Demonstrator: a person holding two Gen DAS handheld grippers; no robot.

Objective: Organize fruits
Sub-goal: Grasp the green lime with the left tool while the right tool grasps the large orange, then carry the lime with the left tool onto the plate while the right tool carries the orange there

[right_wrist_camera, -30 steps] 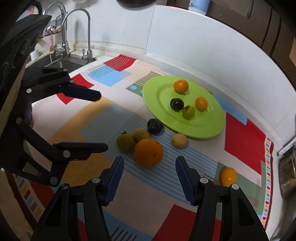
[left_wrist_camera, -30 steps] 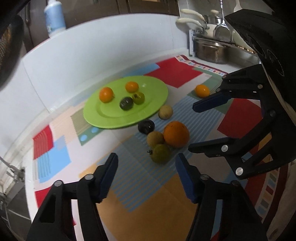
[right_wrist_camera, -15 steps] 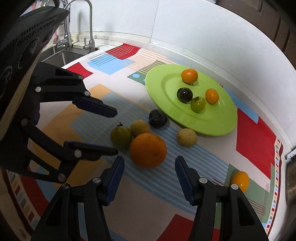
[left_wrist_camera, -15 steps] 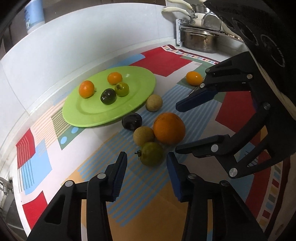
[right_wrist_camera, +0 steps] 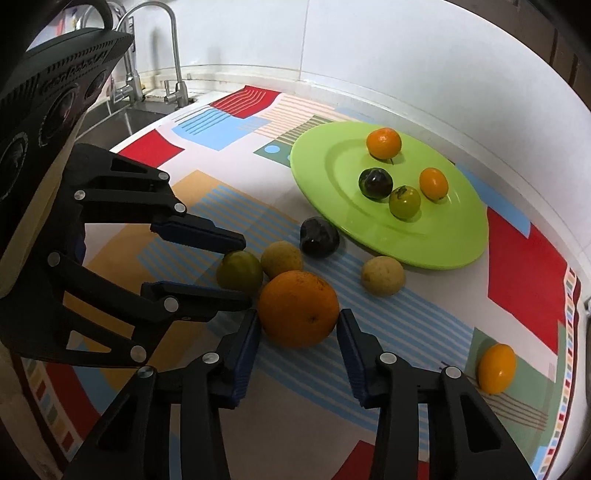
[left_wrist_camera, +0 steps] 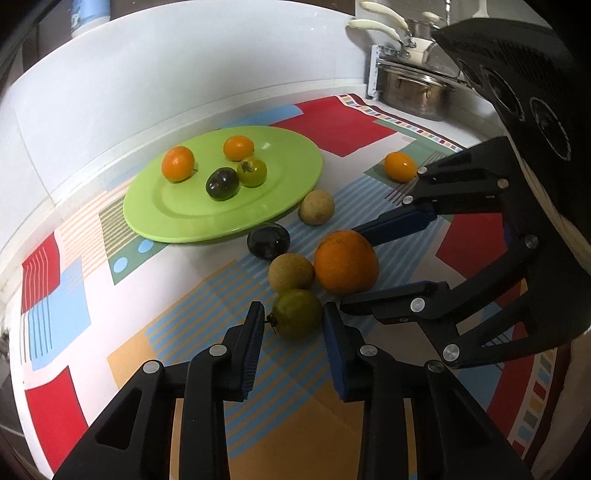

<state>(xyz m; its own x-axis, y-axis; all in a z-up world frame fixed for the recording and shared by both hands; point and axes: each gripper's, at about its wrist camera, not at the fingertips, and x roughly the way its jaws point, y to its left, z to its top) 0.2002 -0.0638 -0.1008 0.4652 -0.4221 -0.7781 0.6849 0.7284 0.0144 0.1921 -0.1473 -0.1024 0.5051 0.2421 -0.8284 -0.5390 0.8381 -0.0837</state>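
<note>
I can read no text, label, brand or number anywhere here. On the housing of my left gripper, seen from my right wrist view up beside the tap, there is a strip of raised lettering along the dark edge, but it is too blurred and skewed for me to make out a single word. The blue and white bottle behind the white wall panel above the green plate carries a label, yet nothing on it is legible to me.
</note>
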